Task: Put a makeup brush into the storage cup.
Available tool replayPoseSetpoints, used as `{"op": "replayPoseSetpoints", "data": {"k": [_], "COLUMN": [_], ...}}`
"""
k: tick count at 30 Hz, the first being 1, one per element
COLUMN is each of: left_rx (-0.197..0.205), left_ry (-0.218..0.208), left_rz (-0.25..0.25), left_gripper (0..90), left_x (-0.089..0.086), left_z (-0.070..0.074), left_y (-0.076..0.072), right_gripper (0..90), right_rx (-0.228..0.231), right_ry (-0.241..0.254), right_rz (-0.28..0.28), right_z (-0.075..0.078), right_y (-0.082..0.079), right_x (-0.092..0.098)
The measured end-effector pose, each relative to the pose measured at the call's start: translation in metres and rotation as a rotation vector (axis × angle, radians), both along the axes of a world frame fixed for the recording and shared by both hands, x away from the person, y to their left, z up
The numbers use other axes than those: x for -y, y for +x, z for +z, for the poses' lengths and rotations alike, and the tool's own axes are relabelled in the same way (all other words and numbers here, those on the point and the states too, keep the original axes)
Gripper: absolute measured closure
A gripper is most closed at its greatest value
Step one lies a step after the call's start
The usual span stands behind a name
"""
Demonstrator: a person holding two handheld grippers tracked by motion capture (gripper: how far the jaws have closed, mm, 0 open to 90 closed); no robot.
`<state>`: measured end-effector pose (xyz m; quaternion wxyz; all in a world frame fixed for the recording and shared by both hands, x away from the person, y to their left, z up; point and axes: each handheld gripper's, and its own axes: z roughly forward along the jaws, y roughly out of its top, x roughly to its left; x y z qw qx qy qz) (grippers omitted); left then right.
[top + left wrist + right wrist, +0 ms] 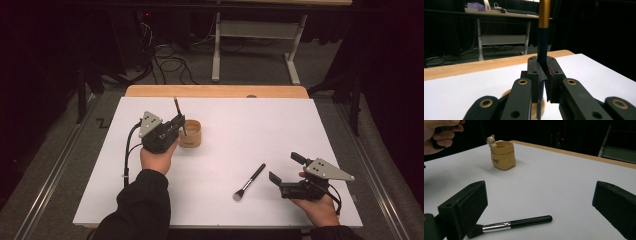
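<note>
Whiteboard (280, 135) on wooden table (215, 91), dark room.

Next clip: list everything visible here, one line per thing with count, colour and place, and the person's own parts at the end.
Slim brush with dark blue handle and gold ferrule: one, upright, clamped in the left gripper above the pot.
Tan pot shaped like a small sack: one, tan with a small figure on its rim, left-centre of the board.
Black-handled makeup brush with silver ferrule: one, lying flat on the board before the right gripper.
White board: one, covering the tabletop.
Wooden table edge: one, light wood, along the far side.
Left gripper: black, shut on the slim brush.
Right gripper: black, jaws wide open, at the board's near right.
Hands: two, dark sleeves.
</note>
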<state>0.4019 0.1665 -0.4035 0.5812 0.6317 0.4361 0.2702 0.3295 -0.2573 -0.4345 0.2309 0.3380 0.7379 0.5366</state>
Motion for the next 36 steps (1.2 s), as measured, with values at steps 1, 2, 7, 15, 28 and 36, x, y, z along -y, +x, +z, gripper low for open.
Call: {"op": "replayPoseSetpoints", "data": {"k": [1, 2, 7, 15, 28, 36], "left_rx": [0.003, 0.003, 0.0, -0.004, -0.039, -0.036], "left_ry": [0.002, 0.004, 0.017, 0.035, 0.052, 0.061], "left_rz": [0.003, 0.006, 0.013, 0.017, 0.06, 0.055], "left_gripper": [83.4, 83.4, 83.5, 83.5, 83.4, 83.5], "left_x": [0.0, 0.0, 0.002, 0.011, 0.01, 0.012], "left_z": [0.001, 0.001, 0.005, 0.008, 0.0, -0.003], "left_y": [0.002, 0.004, 0.013, 0.027, 0.046, 0.048], "right_gripper": [0.5, 0.5, 0.7, 0.9, 1.3, 0.5], "right_rx": [0.0, 0.002, 0.001, -0.003, -0.006, 0.005], "right_ry": [0.001, 0.002, 0.005, 0.008, 0.011, 0.016], "right_rz": [0.0, 0.002, 0.006, 0.008, 0.014, 0.014], "right_z": [0.0, 0.0, 0.0, 0.0, 0.0, 0.001], "right_y": [0.0, 0.0, 0.001, 0.0, 0.001, 0.0], "right_x": [0.0, 0.0, 0.0, 0.0, 0.0, 0.001]}}
